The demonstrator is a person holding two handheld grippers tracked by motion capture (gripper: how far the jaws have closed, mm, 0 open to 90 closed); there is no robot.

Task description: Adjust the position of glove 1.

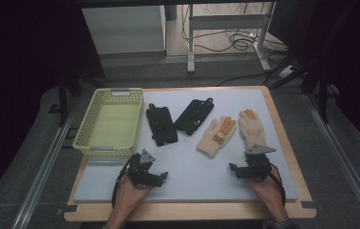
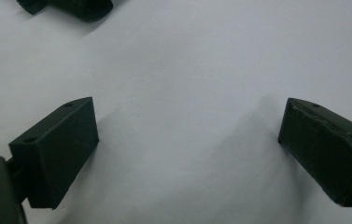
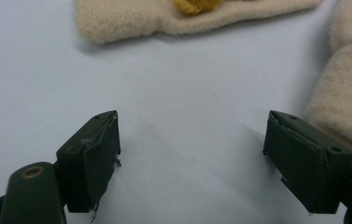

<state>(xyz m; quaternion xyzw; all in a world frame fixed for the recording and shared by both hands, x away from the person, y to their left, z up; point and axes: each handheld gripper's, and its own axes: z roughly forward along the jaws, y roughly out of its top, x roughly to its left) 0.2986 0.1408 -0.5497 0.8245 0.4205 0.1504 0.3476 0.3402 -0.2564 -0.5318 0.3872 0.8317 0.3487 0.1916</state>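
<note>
Both grippers rest on the mat [image 1: 192, 167], jaws apart and empty: left gripper [image 1: 162, 177], right gripper [image 1: 234, 169]. Cream gloves [image 1: 217, 136] lie just beyond the right one, black gloves [image 1: 161, 125] and basket [image 1: 84, 125] farther left; nothing stands between.

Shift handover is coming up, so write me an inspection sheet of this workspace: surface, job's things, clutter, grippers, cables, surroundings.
Surface: pale grey mat on a wooden board, bare between the grippers.
Job's things: two black gloves and two beige gloves with orange patches, lying flat in a row; yellow basket at the mat's left, nothing seen in it.
Clutter: nothing seen.
Grippers: left gripper and right gripper both open, holding nothing, low over the mat; the right one is close to the nearest beige glove.
Cables: one trails from each gripper along the person's wrist; loose cables lie on the floor beyond the table.
Surroundings: metal frame legs behind the table, dark at both sides.
</note>
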